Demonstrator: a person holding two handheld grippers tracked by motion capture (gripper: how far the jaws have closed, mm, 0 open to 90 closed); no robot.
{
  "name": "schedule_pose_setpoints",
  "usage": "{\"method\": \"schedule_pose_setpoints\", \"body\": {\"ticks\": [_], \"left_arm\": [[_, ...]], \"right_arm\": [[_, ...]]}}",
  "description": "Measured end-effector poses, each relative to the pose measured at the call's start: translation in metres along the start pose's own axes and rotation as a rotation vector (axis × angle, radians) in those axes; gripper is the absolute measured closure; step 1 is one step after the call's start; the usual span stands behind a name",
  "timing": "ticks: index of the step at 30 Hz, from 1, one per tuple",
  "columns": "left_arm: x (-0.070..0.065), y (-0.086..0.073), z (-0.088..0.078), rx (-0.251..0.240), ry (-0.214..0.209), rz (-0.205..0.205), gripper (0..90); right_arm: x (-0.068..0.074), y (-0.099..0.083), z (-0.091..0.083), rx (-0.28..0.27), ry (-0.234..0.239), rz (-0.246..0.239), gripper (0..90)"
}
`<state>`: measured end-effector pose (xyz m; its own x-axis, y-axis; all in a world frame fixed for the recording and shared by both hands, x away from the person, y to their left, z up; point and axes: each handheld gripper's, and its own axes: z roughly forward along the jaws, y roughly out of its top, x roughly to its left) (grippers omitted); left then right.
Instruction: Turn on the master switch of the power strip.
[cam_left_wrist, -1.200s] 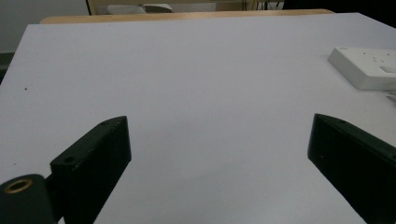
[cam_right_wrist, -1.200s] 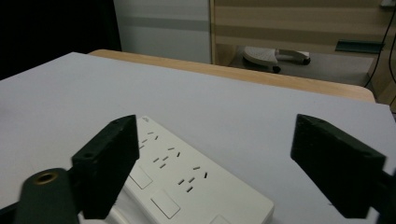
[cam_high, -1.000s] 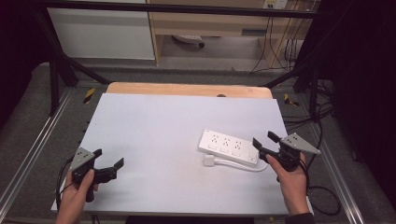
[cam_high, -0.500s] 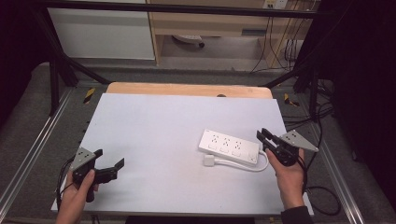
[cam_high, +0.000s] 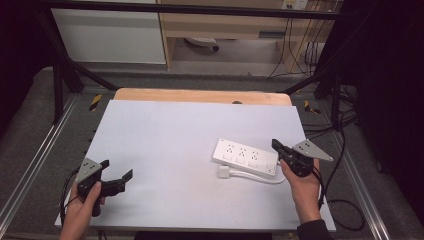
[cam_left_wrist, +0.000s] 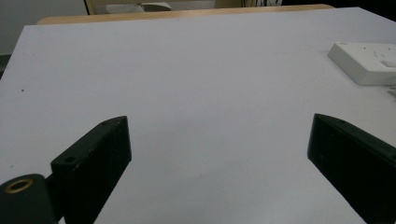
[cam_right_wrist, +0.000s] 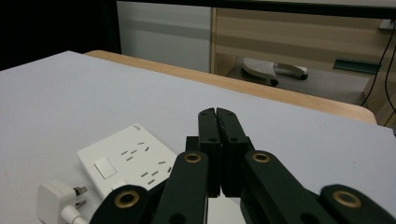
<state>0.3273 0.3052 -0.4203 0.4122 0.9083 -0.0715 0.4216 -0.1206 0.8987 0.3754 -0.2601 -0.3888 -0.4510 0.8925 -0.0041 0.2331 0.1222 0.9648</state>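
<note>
A: Start nearest the person. What do the hands hold?

B: Each hand holds a gripper at the near edge of the bench (cam_high: 165, 130). The left gripper (cam_high: 118, 179) sits at the near left corner, its fingers (cam_left_wrist: 93, 158) spread wide over bare white surface, with nothing between them.

A: And the other one?

B: The right gripper (cam_high: 276, 145) is at the near right side. Its jaws have just been closing, and now the two fingers (cam_right_wrist: 208, 135) lie pressed flat together with nothing caught between them. It holds nothing.

A: Where is the power strip?

B: The power strip (cam_high: 245, 157) lies flat on the bench, right of centre, just beside the right gripper's closed tips. Whether the tips touch its end I cannot tell. In the right gripper view it lies below and left of the fingers, sockets facing up.

A: Anything with it?

B: Its white plug (cam_high: 223, 173) rests on the bench just in front of the strip, on its near side, and the white cord (cam_high: 255, 177) curves along from there toward the right hand (cam_high: 303, 186).

A: Farther back?

B: The far half of the white surface, then a strip of wooden edge (cam_high: 200, 95) behind it.
</note>
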Motion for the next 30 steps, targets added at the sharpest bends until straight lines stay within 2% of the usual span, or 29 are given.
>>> {"method": "schedule_pose_setpoints", "body": {"ticks": [30], "left_arm": [[0.0, 0.0, -0.001, -0.005, -0.004, 0.001, 6.3]], "right_arm": [[0.01, -0.016, 0.016, 0.092, 0.046, 0.002, 90.0]]}}
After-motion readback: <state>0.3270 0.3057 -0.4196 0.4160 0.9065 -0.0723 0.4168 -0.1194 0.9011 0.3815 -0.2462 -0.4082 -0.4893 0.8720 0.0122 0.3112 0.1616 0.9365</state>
